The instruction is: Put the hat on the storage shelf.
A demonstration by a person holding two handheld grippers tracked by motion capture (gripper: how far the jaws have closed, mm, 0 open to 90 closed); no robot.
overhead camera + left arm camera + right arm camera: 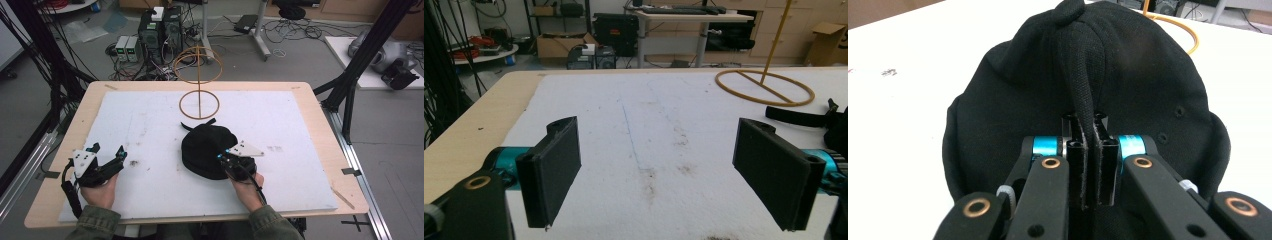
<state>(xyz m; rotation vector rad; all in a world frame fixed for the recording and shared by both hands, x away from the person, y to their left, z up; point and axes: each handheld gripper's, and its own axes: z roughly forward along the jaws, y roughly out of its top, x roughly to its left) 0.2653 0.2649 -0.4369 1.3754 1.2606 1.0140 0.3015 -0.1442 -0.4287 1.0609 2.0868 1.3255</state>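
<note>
my right gripper (1089,150) pinches a fold of the black cap (205,145), strap end toward the wire stand (199,85); left gripper (664,160) fingers wide, holding nothing.

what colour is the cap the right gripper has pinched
Black all over, seen best in the right gripper view, where the right gripper pinches the cap.
</note>
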